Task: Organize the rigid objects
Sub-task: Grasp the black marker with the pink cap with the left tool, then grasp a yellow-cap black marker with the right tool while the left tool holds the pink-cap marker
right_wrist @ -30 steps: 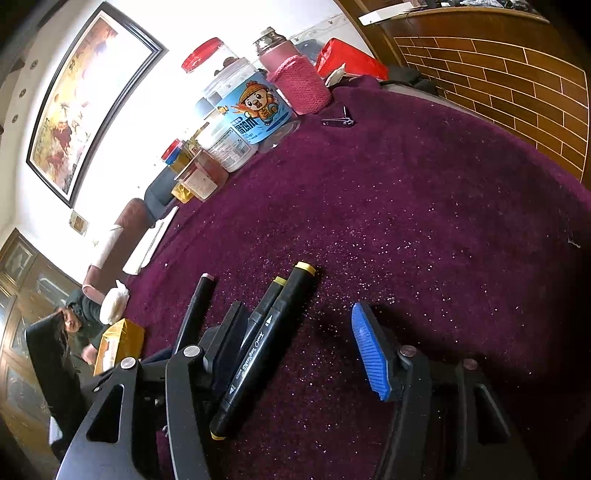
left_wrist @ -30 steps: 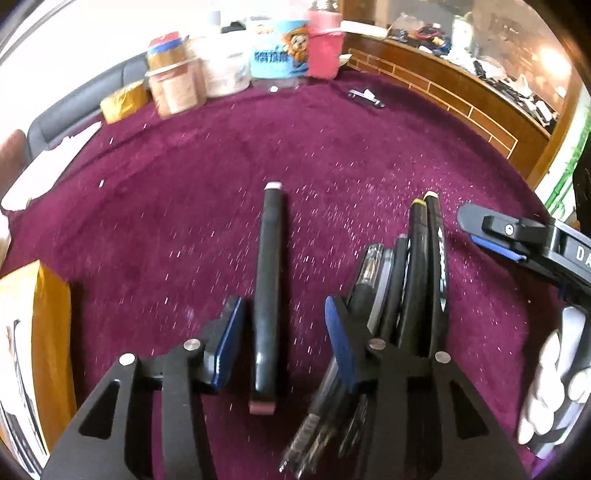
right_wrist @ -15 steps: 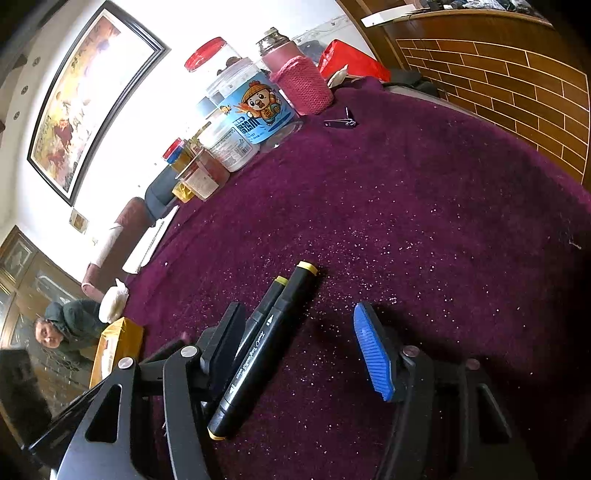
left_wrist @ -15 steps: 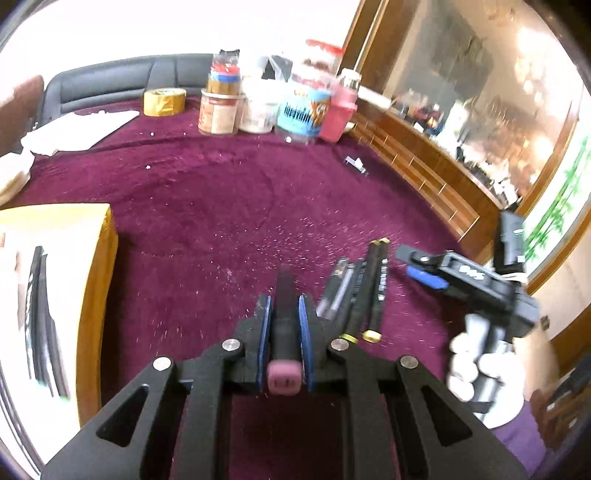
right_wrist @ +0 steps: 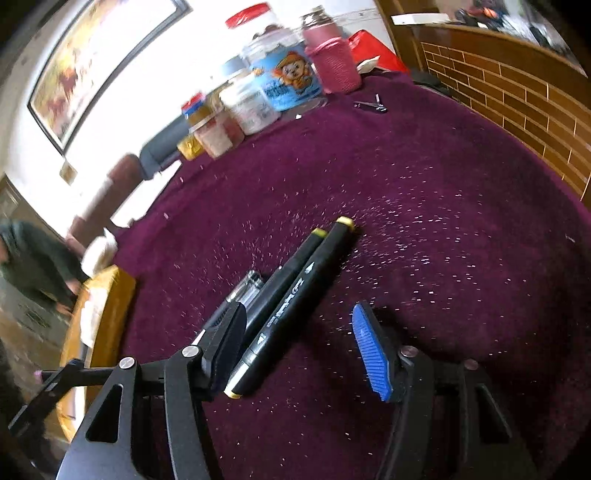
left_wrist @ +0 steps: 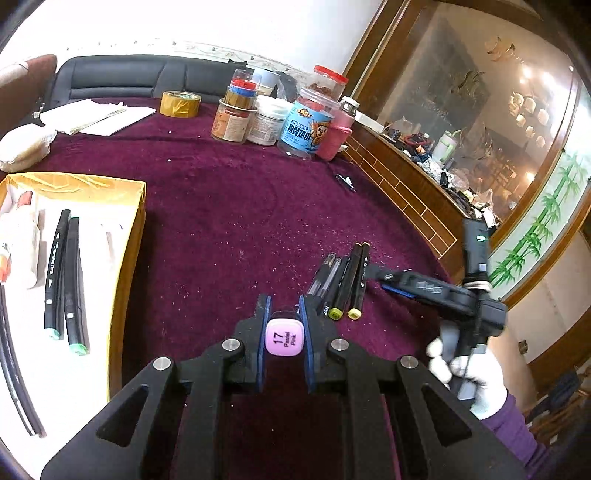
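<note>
Clamping the pink-capped marker [left_wrist: 284, 338] tight, left hand-held gripper [left_wrist: 284, 325] holds it above the tabletop [left_wrist: 240, 221]; right hand-held gripper [right_wrist: 306, 336], jaws just narrowing, sits apart around a yellow-capped marker [right_wrist: 295, 299].

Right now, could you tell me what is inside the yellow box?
In the yellow box lie two black markers with green caps, a white bottle and a dark cable. Its left part is out of frame.

A white wall [left_wrist: 184, 26] and black sofa [left_wrist: 122, 75] back what seems a maroon-carpeted table [left_wrist: 240, 206].
</note>
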The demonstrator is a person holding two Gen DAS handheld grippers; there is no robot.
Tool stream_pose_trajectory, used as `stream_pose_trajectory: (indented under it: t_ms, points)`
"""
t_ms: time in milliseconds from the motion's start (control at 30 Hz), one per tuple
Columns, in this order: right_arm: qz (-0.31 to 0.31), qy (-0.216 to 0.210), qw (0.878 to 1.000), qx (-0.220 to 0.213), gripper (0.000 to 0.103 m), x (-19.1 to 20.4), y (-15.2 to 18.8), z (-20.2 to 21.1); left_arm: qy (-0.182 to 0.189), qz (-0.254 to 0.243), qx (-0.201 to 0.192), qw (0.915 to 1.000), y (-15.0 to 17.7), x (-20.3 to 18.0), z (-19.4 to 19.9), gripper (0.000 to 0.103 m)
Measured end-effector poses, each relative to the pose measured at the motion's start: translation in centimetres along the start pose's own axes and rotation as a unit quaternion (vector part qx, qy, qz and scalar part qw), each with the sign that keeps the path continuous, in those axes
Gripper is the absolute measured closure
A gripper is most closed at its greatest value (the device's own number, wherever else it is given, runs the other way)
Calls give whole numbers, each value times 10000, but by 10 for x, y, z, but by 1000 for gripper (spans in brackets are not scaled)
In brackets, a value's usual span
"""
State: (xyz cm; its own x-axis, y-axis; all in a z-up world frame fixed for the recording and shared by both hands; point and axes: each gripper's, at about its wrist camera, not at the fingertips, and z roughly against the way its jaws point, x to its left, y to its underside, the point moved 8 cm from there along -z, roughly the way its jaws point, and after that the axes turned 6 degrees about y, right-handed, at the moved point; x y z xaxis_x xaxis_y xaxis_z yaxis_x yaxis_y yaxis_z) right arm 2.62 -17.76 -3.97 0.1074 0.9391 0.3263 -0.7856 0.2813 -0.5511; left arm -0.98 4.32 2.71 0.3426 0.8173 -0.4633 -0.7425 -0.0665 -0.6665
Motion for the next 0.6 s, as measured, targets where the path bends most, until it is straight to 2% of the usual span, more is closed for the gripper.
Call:
stream_pose_trajectory:
  t_ms: [33,100,300,367,400,433,500,600]
  points:
    - [141,279,9995,68,60,2,2,-5,10,-3,-22,10000,1,0,2,91]
    - [416,708,9966,-68,61,8,0,-5,30,-16,-79,10000,2,-1,8,91]
    - [628,1269,9899,85,63,13,-10,-16,130,96,-131,9998,8,3,16,91]
    - [626,1249,9902,49,68,12,-11,-21,213,148,-185,9995,8,3,21,91]
    - [677,1256,9898,29,76,12,-11,-20,230,145,-229,9994,7,3,26,91]
    - [651,1146,9913,39,83,11,-10,-18,238,135,-292,9992,5,3,31,91]
    - [427,808,9957,137,90,9,-6,-14,274,156,-411,9987,2,4,42,91]
    - [63,295,9994,178,90,4,-2,-3,358,250,-575,9974,-2,10,59,91]
